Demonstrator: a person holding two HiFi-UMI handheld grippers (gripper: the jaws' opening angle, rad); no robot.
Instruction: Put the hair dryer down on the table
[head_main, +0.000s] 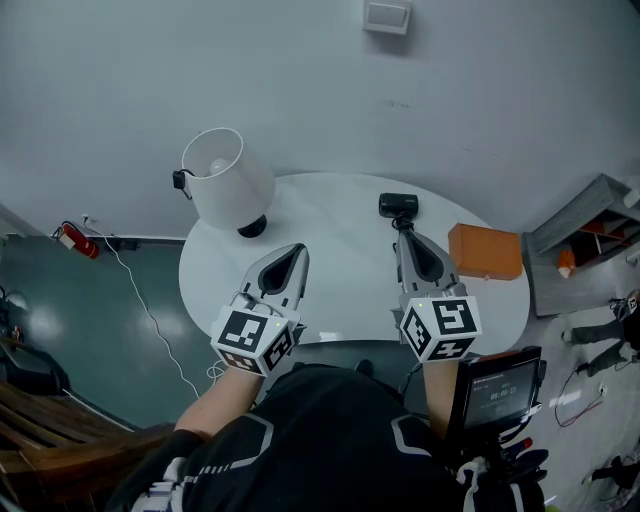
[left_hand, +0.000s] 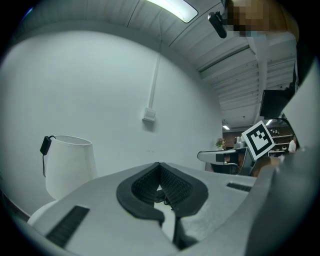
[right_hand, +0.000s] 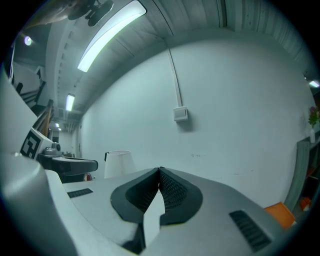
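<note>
A small black hair dryer (head_main: 398, 205) lies on the round white table (head_main: 330, 215), just past the tip of my right gripper (head_main: 402, 238). Whether that tip touches it I cannot tell. The right gripper view shows the right gripper (right_hand: 160, 170) with its jaws meeting and nothing between them; the hair dryer is out of sight there. My left gripper (head_main: 300, 248) hovers over the table's near left part, apart from the hair dryer. Its jaws also meet at the tip in the left gripper view (left_hand: 160, 164), with nothing held.
A white lamp (head_main: 225, 178) stands at the table's far left, also seen as a white lamp (left_hand: 70, 162) ahead of the left gripper. An orange box (head_main: 485, 252) rests at the table's right edge. A grey shelf (head_main: 585, 240) is on the right, and a wall lies behind.
</note>
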